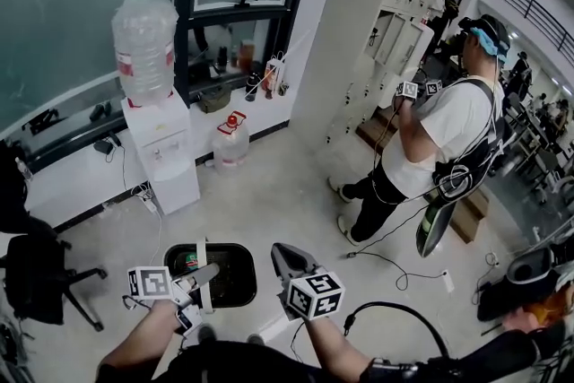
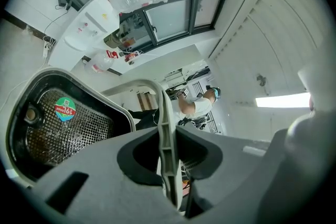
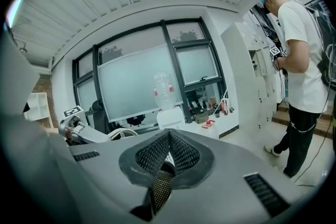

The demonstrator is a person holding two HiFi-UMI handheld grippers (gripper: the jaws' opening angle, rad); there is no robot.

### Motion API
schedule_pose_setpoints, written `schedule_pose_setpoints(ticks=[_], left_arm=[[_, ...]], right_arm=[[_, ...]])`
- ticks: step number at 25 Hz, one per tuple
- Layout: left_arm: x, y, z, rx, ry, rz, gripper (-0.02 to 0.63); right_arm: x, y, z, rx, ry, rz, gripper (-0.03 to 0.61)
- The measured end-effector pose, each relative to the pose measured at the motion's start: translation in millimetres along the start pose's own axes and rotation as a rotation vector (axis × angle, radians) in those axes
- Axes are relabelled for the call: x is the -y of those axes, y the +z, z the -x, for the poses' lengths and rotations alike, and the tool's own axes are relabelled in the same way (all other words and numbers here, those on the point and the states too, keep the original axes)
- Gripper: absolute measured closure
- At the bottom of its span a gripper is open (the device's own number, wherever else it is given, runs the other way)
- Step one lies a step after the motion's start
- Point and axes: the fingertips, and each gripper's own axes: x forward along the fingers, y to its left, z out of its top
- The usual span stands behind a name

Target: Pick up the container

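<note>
head view: the left gripper (image 1: 203,275) is low over the floor, with the container (image 1: 235,278), a dark bin with a pale rim, just under it; its white handle (image 1: 205,260) runs up between the fingers; the right gripper (image 1: 285,257) is beside the bin, not touching it; a water dispenser (image 1: 166,152) and another person (image 1: 439,134) stand farther off; left gripper view: the fingers are clamped on the handle; the bin's mesh bottom carries a round sticker (image 2: 64,109); right gripper view: the fingers are together, nothing between them
</note>
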Motion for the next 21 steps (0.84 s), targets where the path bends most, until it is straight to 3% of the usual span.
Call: schedule_pose_setpoints(ticks=[21], left_arm=[[15, -1, 32, 0.091, -0.016, 0.018, 0.541]], right_arm=[[-21, 6, 15, 0.010, 0.027, 0.036, 0.569]])
